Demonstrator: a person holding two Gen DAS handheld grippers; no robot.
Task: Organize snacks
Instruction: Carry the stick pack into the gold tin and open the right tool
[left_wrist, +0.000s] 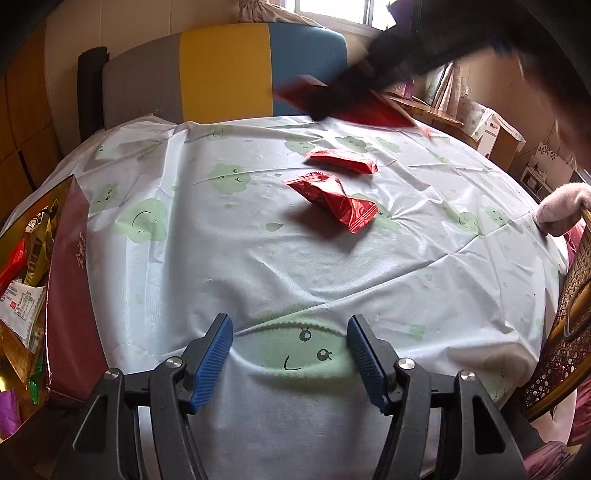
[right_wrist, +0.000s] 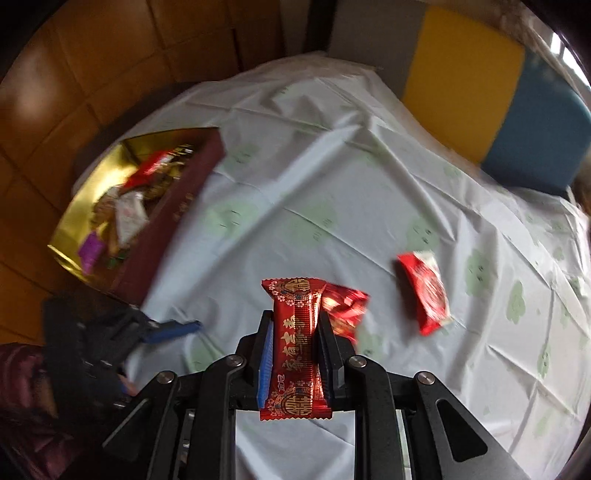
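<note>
worktop cloth (left_wrist: 229, 266) showing pale white with green smiley clouds | snack packets (left_wrist: 334, 197) looking shiny red | box (right_wrist: 173, 218) going maroon outside, gold inside | claw pads (left_wrist: 214, 363) being blue

Box (left_wrist: 70, 280) cut off at left edge; right gripper (left_wrist: 373, 79) blurred.
</note>
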